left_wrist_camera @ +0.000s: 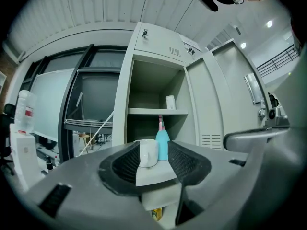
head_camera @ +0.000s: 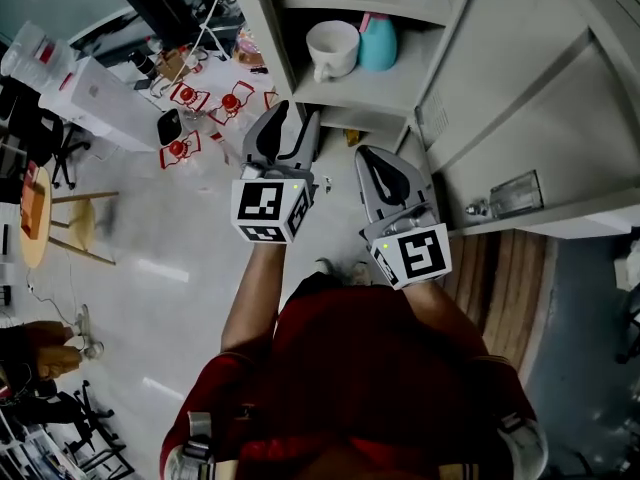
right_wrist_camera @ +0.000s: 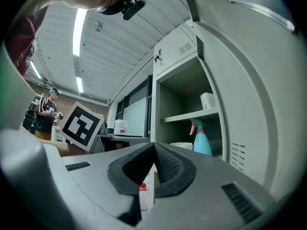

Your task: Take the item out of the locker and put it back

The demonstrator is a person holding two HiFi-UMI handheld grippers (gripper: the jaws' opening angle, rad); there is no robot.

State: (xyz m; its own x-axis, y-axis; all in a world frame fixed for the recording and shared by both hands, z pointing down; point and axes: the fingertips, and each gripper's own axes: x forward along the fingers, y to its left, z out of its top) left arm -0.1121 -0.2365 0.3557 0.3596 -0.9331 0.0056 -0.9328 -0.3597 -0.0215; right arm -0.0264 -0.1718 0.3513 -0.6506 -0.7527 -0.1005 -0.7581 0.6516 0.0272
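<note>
Left tool (head_camera: pixel 288 126) gapes wide and empty, aimed level at the white mug (head_camera: pixel 332 46), which stands upright on the locker's middle shelf (head_camera: pixel 370 93), dead ahead but well apart. Right tool (right_wrist_camera: pixel 154 147) rides alongside, pinched closed on nothing. The left looks nearer and better lined up.

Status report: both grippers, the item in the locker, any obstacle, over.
Left gripper open, empty; right gripper shut, empty. Mug and spray bottle on shelf, untouched. Locker door open, nothing in the way.
</note>
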